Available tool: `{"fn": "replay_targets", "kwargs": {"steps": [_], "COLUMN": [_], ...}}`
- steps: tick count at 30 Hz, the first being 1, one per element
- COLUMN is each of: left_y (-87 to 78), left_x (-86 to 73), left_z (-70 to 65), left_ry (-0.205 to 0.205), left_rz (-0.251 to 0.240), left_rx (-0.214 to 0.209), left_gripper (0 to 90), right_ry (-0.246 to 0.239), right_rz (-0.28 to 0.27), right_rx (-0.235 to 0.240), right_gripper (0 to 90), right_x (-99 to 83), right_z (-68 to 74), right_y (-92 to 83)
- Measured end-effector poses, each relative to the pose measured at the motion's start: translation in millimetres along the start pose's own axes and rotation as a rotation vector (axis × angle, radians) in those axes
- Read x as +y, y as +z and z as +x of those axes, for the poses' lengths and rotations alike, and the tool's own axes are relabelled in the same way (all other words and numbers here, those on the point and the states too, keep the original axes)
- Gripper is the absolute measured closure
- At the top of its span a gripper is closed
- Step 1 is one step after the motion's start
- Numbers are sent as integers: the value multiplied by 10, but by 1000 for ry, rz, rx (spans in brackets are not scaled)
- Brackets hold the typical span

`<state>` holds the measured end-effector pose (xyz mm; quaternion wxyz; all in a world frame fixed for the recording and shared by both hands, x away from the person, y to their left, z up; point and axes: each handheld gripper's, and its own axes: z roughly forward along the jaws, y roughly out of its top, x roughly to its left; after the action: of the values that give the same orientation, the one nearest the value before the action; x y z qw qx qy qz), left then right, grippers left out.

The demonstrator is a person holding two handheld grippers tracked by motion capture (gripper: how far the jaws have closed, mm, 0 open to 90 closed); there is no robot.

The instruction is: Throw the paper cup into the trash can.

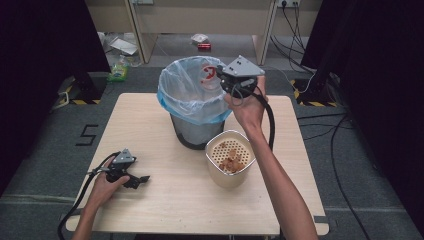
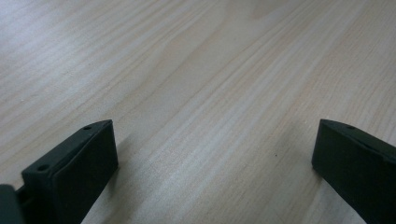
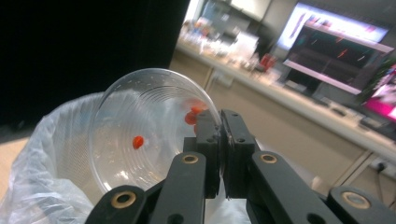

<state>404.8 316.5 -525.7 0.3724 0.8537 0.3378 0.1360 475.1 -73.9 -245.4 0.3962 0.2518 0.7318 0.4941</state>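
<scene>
Resting on bare tabletop well left of the bin [image 1: 192, 112], the left gripper [image 1: 137, 180] lies flat, jaws spread, nothing between them. Above the bin's rim, the raised right gripper [image 3: 220, 140] pinches the tilted clear cup [image 3: 144, 135] by its edge.

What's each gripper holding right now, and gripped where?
Right gripper pinches the rim of a clear plastic cup over the lined bin. Left gripper is open, holding nothing.

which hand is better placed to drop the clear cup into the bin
Right. The right gripper is already shut on the clear cup rim, held above the lined bin. The left gripper rests open on the table, apart from the bin.
</scene>
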Motion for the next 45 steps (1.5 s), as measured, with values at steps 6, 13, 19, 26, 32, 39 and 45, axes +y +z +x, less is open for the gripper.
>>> {"fn": "replay_targets", "kwargs": {"steps": [6,13,19,26,32,39,45], "left_y": [0,0,0,0,-1,-1,0], "left_x": [0,0,0,0,0,0,0], "left_z": [0,0,-1,0,-1,-1,-1], "left_ry": [0,0,0,0,0,0,0], "left_rz": [0,0,0,1,1,1,0], "left_rx": [0,0,0,0,0,0,0], "left_gripper": [0,0,0,0,0,0,0], "right_ry": [54,100,127,162,193,188,210], "right_rz": [12,-15,14,77,126,208,246], "right_rx": [1,-18,-32,-57,-61,-100,-107], "right_gripper": [760,705,661,601,535,473,441], "right_x": [-34,-70,-209,-567,-834,-1230,-1485], "right_z": [-57,-210,-383,-601,-681,-727,-741], "right_y": [186,14,-192,-537,-721,-944,-1109]}}
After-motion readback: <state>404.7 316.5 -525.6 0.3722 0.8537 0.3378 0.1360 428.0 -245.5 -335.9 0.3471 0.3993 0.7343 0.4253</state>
